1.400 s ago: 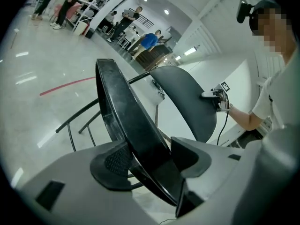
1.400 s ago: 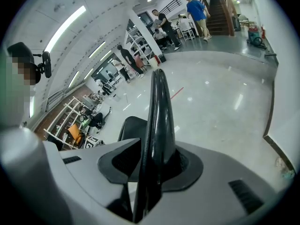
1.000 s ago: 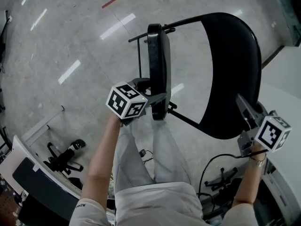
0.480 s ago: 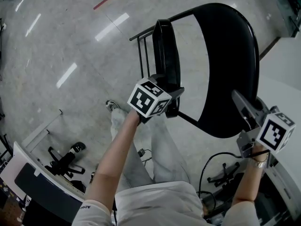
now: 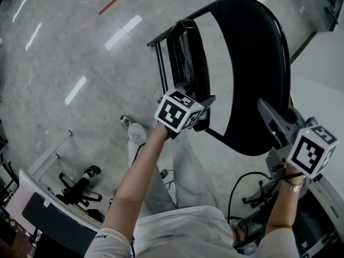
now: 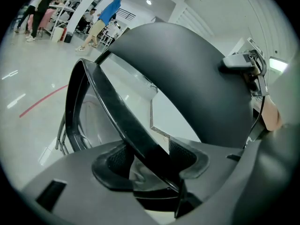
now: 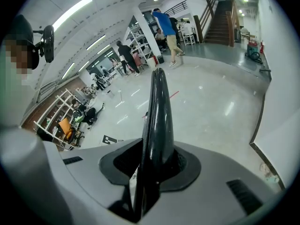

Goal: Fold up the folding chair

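The folding chair point(image 5: 252, 74) is glossy black, with thin dark metal tubing point(image 5: 160, 63), and stands on the pale polished floor point(image 5: 80, 47). Its narrow rimmed panel point(image 5: 188, 58) is tipped up almost edge-on. It sits close beside the broad rounded panel point(image 5: 263, 106), with a gap between them.

left gripper point(image 5: 203, 112) just closing its jaws on a hold, right gripper point(image 5: 267, 114) clamped

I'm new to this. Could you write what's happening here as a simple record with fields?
Object: black folding chair on a glossy floor
Left gripper: clamped on the narrow panel edge; jaws have just been closing a little
Right gripper: clamped on the broad panel rim
Fold state: not finished; a gap separates the panels
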### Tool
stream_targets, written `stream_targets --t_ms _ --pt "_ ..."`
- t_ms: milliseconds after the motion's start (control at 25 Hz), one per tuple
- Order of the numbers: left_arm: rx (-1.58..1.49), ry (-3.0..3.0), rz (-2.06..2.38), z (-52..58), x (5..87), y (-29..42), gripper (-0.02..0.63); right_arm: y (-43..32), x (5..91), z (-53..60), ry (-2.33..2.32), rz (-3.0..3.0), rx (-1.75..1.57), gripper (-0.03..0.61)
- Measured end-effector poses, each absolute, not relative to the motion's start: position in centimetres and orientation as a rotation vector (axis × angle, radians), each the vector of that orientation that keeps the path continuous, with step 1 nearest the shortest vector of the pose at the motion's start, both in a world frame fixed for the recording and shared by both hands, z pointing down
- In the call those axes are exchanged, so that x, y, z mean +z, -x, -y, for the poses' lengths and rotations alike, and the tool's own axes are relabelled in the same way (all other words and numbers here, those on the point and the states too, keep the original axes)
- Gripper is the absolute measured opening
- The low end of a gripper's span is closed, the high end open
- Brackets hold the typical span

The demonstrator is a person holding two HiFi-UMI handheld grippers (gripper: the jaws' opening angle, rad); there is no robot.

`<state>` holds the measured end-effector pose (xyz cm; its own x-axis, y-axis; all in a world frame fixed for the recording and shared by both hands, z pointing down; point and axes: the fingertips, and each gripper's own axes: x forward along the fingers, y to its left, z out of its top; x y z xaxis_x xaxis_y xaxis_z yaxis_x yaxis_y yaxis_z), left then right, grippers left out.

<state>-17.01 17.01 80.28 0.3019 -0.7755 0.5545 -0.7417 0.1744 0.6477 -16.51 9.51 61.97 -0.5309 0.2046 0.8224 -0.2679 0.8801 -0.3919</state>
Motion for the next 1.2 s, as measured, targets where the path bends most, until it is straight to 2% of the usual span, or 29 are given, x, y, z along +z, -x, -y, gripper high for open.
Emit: stream_targets --t_ms 400,840,1200 --pt "-0.113 -1.586 1.434 -15.8 80.1 16.8 0.239 16.9 61.3 -10.5 -0.079 2.044 0.545 0.11" --pt "-0.061 -1.711 1.302 -17.6 79.7 16.9 0.241 16.9 62.3 -10.3 -0.107 2.029 0.518 0.1" --pt "0.098 -1.763 1.334 -22.5 73.0 21.0 0.241 16.6 61.8 -10.6 -0.112 2.016 0.505 0.1"
